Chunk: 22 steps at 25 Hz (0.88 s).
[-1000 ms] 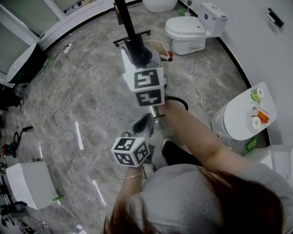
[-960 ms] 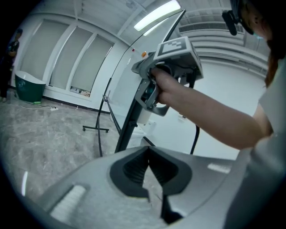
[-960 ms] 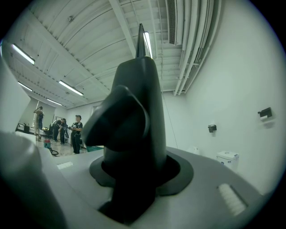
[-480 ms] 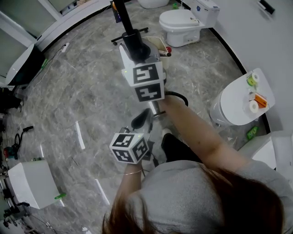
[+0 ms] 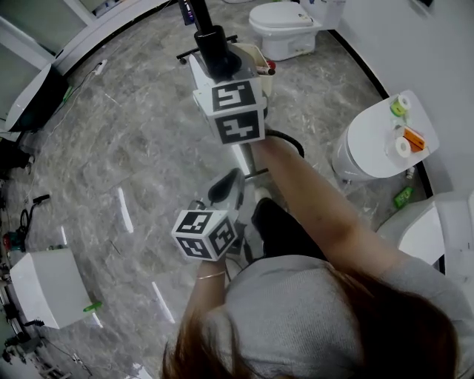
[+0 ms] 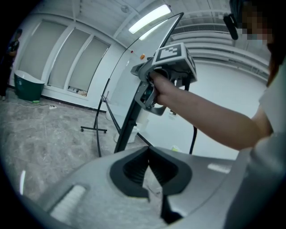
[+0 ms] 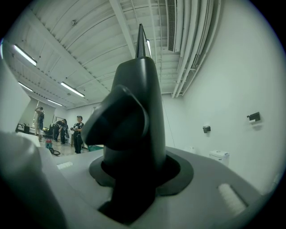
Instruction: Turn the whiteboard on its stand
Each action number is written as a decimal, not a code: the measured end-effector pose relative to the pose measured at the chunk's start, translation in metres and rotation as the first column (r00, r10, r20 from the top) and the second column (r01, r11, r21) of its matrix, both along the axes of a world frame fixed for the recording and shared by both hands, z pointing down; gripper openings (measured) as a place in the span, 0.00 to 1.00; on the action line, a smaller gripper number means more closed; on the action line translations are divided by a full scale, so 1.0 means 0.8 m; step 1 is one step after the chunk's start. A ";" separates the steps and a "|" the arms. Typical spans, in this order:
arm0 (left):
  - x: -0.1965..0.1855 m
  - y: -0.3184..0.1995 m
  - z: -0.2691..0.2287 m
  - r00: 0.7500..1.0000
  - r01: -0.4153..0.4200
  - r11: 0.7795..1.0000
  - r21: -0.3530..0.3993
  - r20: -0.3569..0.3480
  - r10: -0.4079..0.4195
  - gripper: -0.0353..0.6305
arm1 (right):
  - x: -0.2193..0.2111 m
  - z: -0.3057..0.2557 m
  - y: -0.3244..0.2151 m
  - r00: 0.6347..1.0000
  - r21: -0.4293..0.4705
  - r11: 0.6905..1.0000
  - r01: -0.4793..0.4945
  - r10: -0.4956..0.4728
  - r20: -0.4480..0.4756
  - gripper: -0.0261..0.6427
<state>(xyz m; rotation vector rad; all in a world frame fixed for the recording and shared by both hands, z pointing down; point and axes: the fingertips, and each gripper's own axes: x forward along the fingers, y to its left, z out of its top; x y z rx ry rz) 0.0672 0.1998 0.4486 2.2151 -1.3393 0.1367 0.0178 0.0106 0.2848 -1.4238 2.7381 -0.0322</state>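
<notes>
The whiteboard (image 6: 143, 49) leans on its black wheeled stand (image 6: 94, 129) and shows nearly edge-on. From above it is a thin dark bar (image 5: 195, 10). My right gripper (image 5: 212, 46) is raised and shut on the board's edge; the left gripper view shows it clamped there (image 6: 145, 89). In the right gripper view the black jaws (image 7: 138, 71) close round the thin edge (image 7: 141, 40) that sticks up past them. My left gripper (image 5: 226, 189) hangs lower, near the person's body and apart from the board. Its jaws meet with nothing between them (image 6: 149, 172).
A toilet (image 5: 285, 33) stands by the wall at the back right. A round white stand (image 5: 363, 152) with tape rolls is on the right. A white box (image 5: 41, 289) sits at the lower left. A small bin (image 5: 258, 61) stands by the stand's foot. People (image 7: 78, 134) stand far off.
The floor, toilet and round stand have slid up and left in the head view. The right gripper keeps its hold on the board's edge, and the left gripper stays low.
</notes>
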 end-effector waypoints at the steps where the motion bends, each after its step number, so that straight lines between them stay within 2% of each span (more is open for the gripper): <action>1: 0.005 0.007 0.001 1.000 -0.003 1.000 -0.001 0.000 0.003 0.05 | 0.004 0.001 0.007 1.000 0.000 1.000 0.000 0.000 0.001 0.29; 17: 0.055 0.086 0.001 0.998 -0.053 0.999 -0.001 0.016 0.053 0.05 | 0.047 0.001 0.113 1.000 0.003 1.000 -0.008 0.008 0.001 0.30; 22: 0.084 0.117 0.003 0.998 -0.064 0.998 -0.004 0.017 0.064 0.05 | 0.061 0.000 0.149 1.000 0.008 1.000 -0.001 0.001 0.000 0.30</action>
